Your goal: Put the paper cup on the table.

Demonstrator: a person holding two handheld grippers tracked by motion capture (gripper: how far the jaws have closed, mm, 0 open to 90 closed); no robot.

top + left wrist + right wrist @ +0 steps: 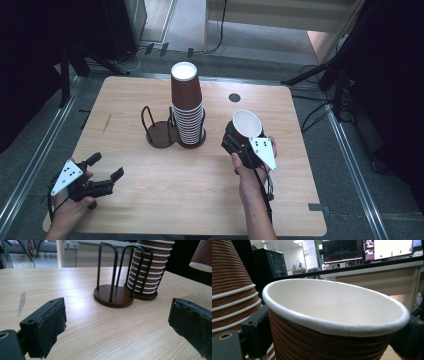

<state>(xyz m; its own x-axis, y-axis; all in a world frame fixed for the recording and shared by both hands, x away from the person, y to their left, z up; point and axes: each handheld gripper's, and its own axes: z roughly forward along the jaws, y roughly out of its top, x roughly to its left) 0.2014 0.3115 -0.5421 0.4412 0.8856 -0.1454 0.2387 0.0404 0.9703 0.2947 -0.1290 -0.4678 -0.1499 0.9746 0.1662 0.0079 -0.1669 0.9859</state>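
**One cup lifted, the rest stacked in the rack**

The right gripper (246, 145) clamps a brown paper cup (246, 126) at about 3 o'clock from the table (150, 200) centre, mouth up and tilted; its white inside is empty. The rack (172, 134) sits at 12 o'clock: its right bay holds the stack (187, 107) of nested cups, its left bay is bare. The left gripper (105, 167) rests at 8 o'clock, jaws wide apart, gripping nothing.

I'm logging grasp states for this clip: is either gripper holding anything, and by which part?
The right gripper holds a brown paper cup by its ribbed side wall, below the white rim. The left gripper is open and holds nothing.
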